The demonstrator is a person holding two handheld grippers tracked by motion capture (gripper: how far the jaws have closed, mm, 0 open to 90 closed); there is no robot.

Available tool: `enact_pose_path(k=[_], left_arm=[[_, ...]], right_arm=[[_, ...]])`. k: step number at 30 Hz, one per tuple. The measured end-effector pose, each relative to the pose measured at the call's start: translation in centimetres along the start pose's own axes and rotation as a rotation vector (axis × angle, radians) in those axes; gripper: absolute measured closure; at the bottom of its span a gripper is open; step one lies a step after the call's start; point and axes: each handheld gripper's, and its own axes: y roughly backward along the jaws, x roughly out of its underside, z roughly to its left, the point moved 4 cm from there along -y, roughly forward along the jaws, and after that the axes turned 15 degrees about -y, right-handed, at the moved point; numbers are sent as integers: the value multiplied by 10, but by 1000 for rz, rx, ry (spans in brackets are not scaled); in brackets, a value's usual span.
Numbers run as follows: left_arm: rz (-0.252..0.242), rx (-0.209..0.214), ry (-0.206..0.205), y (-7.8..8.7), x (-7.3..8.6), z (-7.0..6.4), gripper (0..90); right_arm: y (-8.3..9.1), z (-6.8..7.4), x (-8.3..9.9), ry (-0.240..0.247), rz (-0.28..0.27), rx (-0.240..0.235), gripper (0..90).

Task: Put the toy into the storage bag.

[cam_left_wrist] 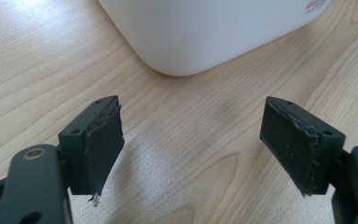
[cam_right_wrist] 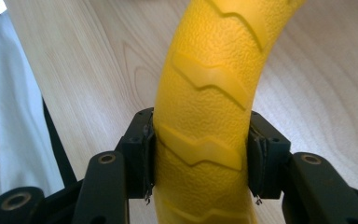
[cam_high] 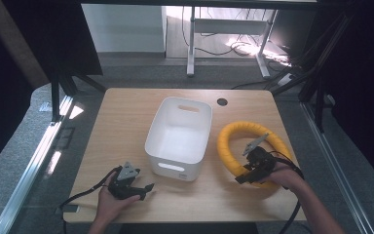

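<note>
Yellow ring: flat on the wooden table, just right of the white bin, not touching it. The right gripper is on the ring's near arc, at the end of the arc closest to the bin; in the right gripper view both pads are pressed against the ribbed tube from either side, so it's clamped. Gripping across the tube makes sense, since the ring is too wide to span and the ribs give the pads bite. Can't tell if the ring is lifted yet; looks still seated.

The left gripper sits low at the bin's near left corner, jaws spread wide, nothing between them, just bare wood and the bin's rounded corner ahead. My read: parked there to steady the bin, or simply idle. The bin is empty, opening up, so likely the drop target.
</note>
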Motion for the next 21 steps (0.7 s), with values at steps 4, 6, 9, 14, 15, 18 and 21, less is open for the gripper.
enact_pose_path(k=[4,6,9,14,15,18,21], left_arm=[[1,0,0,0,0,0,211],[1,1,1,-1,0,0,211],[1,2,2,-1,0,0,211],[2,3,2,-1,0,0,212],[0,3,3,-2,0,0,212],[0,3,2,-1,0,0,212],[-1,3,2,-2,0,0,212]], right_arm=[[9,-2,-1,-15,-50,-30,511],[15,-4,-2,-26,-83,-43,511],[26,-7,-4,-44,-135,-66,511],[38,-11,-5,-62,-199,-80,511],[39,-11,-5,-65,-210,-82,512],[44,-13,-5,-72,-240,-90,512],[48,-14,-4,-81,-270,-97,512]])
